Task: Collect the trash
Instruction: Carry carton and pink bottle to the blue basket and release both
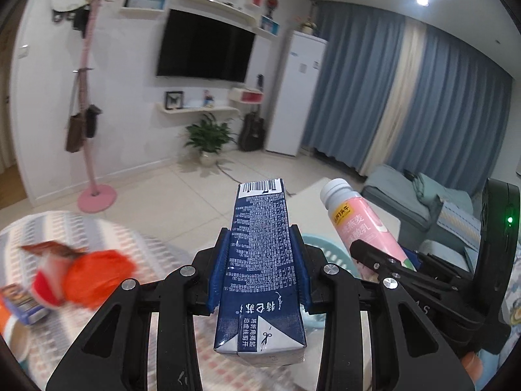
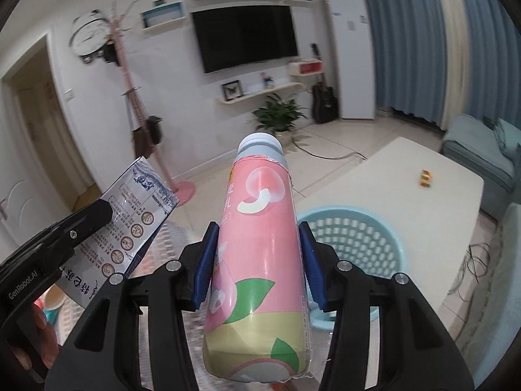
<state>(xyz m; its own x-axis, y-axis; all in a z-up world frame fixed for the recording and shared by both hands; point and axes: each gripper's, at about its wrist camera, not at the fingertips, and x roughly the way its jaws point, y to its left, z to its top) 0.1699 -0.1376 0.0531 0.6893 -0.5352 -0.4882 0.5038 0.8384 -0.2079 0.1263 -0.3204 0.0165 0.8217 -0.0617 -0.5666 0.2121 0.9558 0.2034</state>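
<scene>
My left gripper [image 1: 260, 247] is shut on a dark blue milk carton [image 1: 260, 260], held up in the air; the carton also shows at the left of the right wrist view [image 2: 136, 221]. My right gripper [image 2: 257, 244] is shut on a pink yogurt bottle [image 2: 260, 244] with a white cap, also seen to the right in the left wrist view [image 1: 364, 224]. A light blue plastic basket [image 2: 358, 238] stands just below and to the right of the bottle; its rim shows behind the carton [image 1: 329, 247].
An orange wrapper [image 1: 97, 273], a red wrapper and a small box [image 1: 22, 303] lie on the striped cloth at the left. A white table [image 2: 407, 195] with a small colourful block [image 2: 425, 178] stands beyond the basket. A sofa [image 2: 482, 153] is at the right.
</scene>
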